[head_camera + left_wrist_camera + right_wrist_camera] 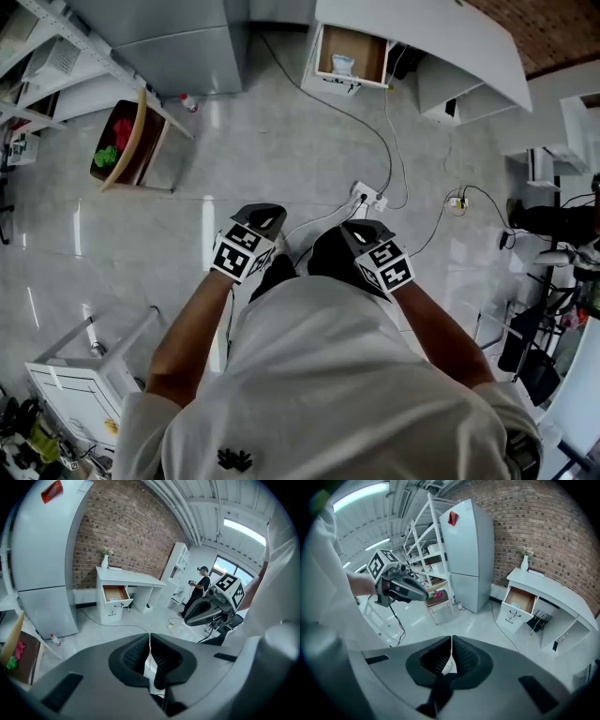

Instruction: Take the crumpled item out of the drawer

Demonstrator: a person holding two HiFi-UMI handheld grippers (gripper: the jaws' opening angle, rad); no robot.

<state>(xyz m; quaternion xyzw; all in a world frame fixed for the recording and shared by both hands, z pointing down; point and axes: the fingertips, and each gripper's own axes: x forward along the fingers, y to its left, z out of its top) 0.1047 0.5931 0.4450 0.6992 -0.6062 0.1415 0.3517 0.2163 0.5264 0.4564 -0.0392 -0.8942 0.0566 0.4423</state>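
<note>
**A:** Entry one: the drawer.

**B:** Drawer [364, 42]: pulled open, set in the white desk [441, 37] against the brick wall, well apart from the person.

**A:** Contents?

**B:** One pale item [343, 65], lying at the front of the drawer. Too small here to confirm that it is crumpled. I take it to be the crumpled item the task names.

**A:** Left gripper?

**B:** Left gripper [150, 654]: jaws pressed together, nothing between them. Held close in front of the torso and aimed across the room toward the desk.

**A:** Right gripper?

**B:** Right gripper [451, 660]: jaws likewise clenched on nothing. Held level with the left and just beside it.

**A:** Between the person and the desk?

**B:** Pale tiled floor [281, 150], with a cable [347, 112] running from the desk to a power strip [367, 197] near the person's feet. Off to the left is a stool [141, 141] carrying red and green things.

**A:** Progress?

**B:** Done: the drawer stands open, so the item is reachable. Outstanding: everything else. That means the walk across, opening one pair of jaws, closing them on the item and lifting it clear. The task is at its very start, by my estimate.
</note>
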